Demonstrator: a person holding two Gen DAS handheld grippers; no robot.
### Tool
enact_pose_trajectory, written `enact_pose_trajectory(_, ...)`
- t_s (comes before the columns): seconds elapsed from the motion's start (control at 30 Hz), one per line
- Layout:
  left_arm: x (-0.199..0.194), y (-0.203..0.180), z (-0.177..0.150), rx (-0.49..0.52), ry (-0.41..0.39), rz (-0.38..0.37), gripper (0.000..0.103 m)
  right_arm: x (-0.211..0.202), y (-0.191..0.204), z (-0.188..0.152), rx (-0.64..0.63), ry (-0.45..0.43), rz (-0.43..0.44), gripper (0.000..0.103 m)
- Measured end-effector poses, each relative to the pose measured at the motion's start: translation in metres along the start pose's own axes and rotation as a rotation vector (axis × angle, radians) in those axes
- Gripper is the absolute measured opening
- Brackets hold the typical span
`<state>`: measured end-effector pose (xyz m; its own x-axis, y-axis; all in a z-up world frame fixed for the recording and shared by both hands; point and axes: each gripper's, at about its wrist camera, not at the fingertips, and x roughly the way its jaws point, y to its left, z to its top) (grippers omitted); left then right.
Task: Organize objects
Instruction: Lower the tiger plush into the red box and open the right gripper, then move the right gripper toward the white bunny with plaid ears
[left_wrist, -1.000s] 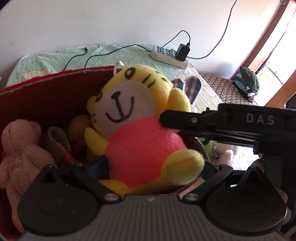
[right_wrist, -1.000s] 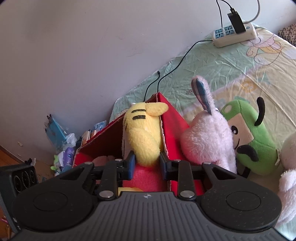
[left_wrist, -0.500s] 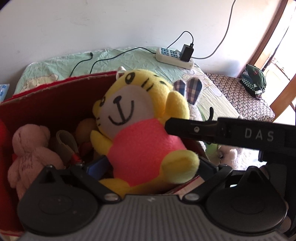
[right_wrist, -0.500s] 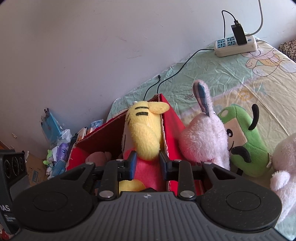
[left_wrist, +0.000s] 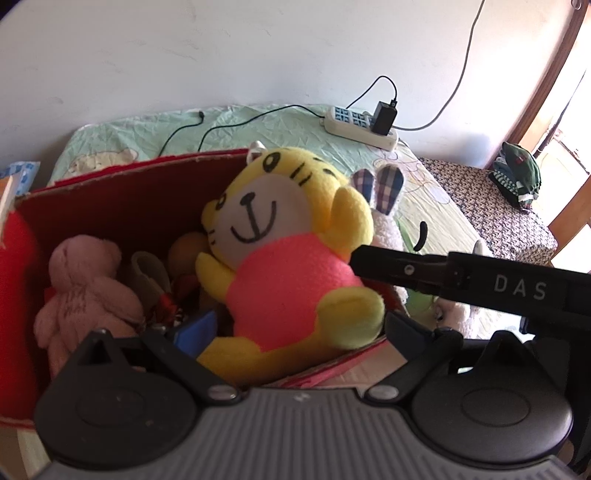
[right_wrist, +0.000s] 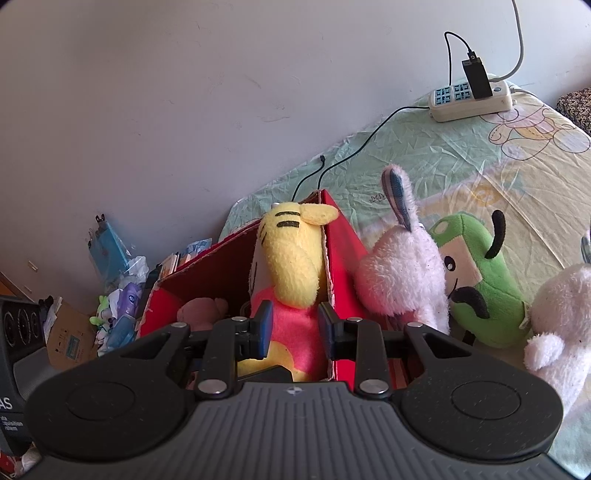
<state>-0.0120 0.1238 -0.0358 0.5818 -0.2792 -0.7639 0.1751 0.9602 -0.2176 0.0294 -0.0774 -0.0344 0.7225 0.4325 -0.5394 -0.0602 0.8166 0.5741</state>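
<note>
Right now the right hand-held gripper (right_wrist: 291, 332) is clenched on the yellow tiger plush (left_wrist: 284, 251), pinching its pink body at the near right corner of the red cardboard box (left_wrist: 110, 199). It sits upright, long axis near vertical, facing into the box towards the left hand-held gripper (left_wrist: 295, 332), which is released and holds nothing. Letting go should leave the plush beside the pink teddy (left_wrist: 81, 280).
</note>
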Motion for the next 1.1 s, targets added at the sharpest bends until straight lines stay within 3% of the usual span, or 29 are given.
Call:
enact_pose_trajectory(0.53, -0.007, -0.019, -0.008, -0.032, 0.000, 0.139, 0.097, -0.021, -0.006, -0.004, -0.046, 0.005, 0.024, 0.031)
enact_pose_trajectory(1.1, -0.024, -0.046, -0.020, -0.051, -0.010, 0.236, 0.099, -0.043, -0.024, -0.009, -0.088, 0.037, 0.035, 0.032)
